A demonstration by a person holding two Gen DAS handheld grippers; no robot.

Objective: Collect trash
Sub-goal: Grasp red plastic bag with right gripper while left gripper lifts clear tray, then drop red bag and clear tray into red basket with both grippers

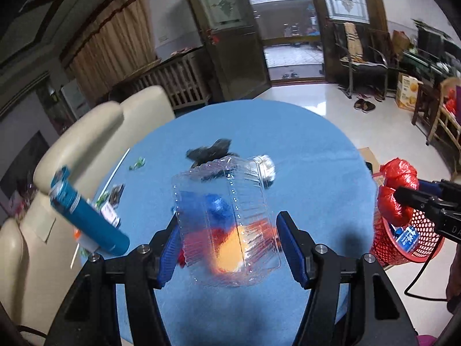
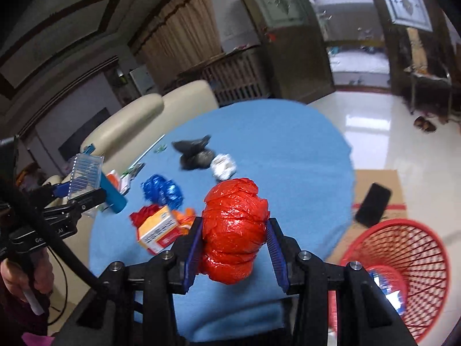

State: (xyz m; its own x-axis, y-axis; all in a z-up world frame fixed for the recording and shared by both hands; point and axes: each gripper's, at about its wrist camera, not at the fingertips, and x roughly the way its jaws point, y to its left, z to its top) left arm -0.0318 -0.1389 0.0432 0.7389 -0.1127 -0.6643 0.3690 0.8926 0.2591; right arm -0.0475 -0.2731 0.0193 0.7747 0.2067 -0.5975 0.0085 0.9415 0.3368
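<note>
Through the clear plastic box [image 1: 227,225] in our left gripper [image 1: 227,239] we can only half read what lies on the table [image 1: 302,150]: blue, red and orange smears, bent by the ridged plastic. The jaws pinch that box by its two sides; the left pad is partly hidden behind its wall. From the right wrist view the same box [image 2: 85,174] shows small and blurred at the far left, with a hand [image 2: 26,276] cut off by the frame edge below it.

Our right gripper [image 2: 234,248] squeezes a red plastic bag [image 2: 234,230] bunched into a ball, pads pressed on both flanks (its underside is out of sight). Left on the blue cloth are a black bag [image 2: 193,152], a crumpled silver wad [image 2: 223,165], a blue foil wad [image 2: 161,189], a carton [image 2: 157,229] over red and orange scraps, and a teal tube [image 2: 113,196] near the left rim.

The red basket [image 2: 403,268] stands on the floor past the table's right edge, its near side hidden by our gripper; something blue and white lies inside, too blurred to name. A black phone [image 2: 373,204] lies on cardboard [image 2: 374,181] between table and basket. The far half of the table is bare, and the floor [image 2: 368,124] beyond lies open.
</note>
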